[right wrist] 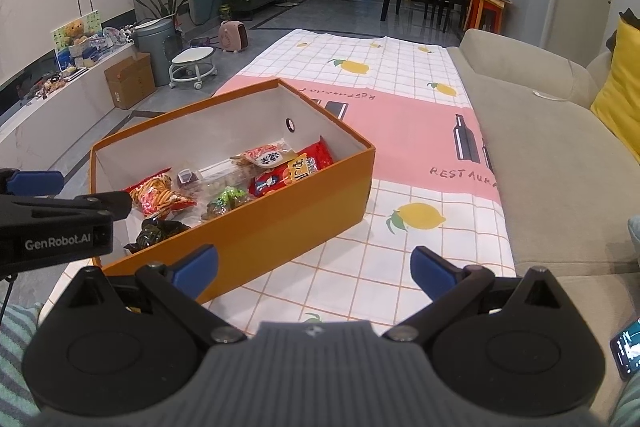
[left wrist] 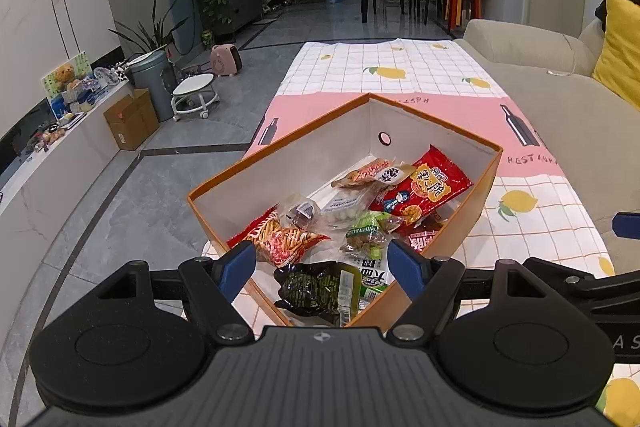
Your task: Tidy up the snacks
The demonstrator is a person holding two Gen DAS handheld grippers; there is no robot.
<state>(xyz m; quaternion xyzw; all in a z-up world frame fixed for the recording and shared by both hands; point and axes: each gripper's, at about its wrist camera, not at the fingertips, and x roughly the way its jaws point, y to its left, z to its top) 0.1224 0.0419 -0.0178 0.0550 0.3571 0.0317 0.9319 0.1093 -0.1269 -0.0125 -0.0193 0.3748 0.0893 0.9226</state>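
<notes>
An orange box (left wrist: 476, 201) (right wrist: 288, 203) with a white inside stands on the table's lemon-print cloth (left wrist: 400, 71) (right wrist: 400, 131) and holds several snack packs: a large red bag (left wrist: 424, 191) (right wrist: 294, 171), an orange chip bag (left wrist: 284, 237) (right wrist: 160, 195), a green pack (left wrist: 366, 233) (right wrist: 228, 197) and a dark pack (left wrist: 316, 287) (right wrist: 156, 233). My left gripper (left wrist: 322, 263) hangs open over the box's near corner, with nothing between its fingers. My right gripper (right wrist: 314, 267) is open and holds nothing, low over the cloth just right of the box. The left gripper's body (right wrist: 60, 223) shows in the right wrist view.
A beige sofa (left wrist: 560, 99) (right wrist: 560, 155) with a yellow cushion (right wrist: 620, 99) runs along the table's right side. A phone (right wrist: 628, 347) lies at the lower right. On the floor to the left stand a cardboard carton (left wrist: 132, 123), a grey bin (left wrist: 154, 79) and a white wheeled stool (left wrist: 196, 95).
</notes>
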